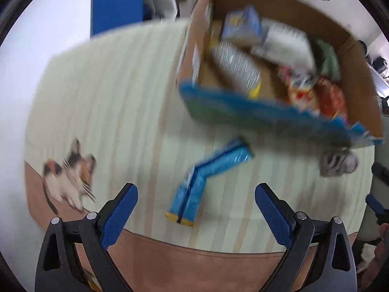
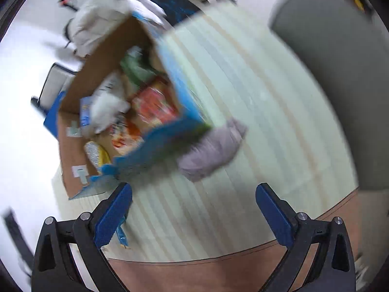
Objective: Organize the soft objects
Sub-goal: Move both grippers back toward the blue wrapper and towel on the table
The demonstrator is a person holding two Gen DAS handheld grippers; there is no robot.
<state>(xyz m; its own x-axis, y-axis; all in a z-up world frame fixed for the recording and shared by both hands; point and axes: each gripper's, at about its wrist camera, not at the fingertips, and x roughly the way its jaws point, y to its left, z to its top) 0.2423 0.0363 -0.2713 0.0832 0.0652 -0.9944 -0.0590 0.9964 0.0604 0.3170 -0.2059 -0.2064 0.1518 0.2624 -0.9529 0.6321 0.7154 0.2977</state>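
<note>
Blue-padded left tongs [image 1: 195, 209] and right tongs [image 2: 193, 208] both gape wide w/ nothing between the jaws, hovering over the near edge of the striped cream-and-tan mat [image 1: 116, 102] that covers the brown desk [image 1: 194, 265]. Soft things left out: crumpled grey cloth [image 2: 214, 146] lying against the near corner of the open cardboard box w/ blue printed flaps [image 1: 359, 77], a bent blue plastic snack packet [image 1: 206, 177] mid-mat, just ahead of the left tongs, and a calico cat plush [image 1: 69, 177] at the mat's left edge. Step in hand looks like the approach, prob. each tong lining up on its own item: left on the packet, right on the cloth. Next move needs a descent, jaws straddling the item, then a squeeze light enough for soft stuff. Heavy motion blur on both views, so box contents (bottle, packets, white bag?) are hard to ID; a blue scrap by the right tongs' left finger is part hidden.
</note>
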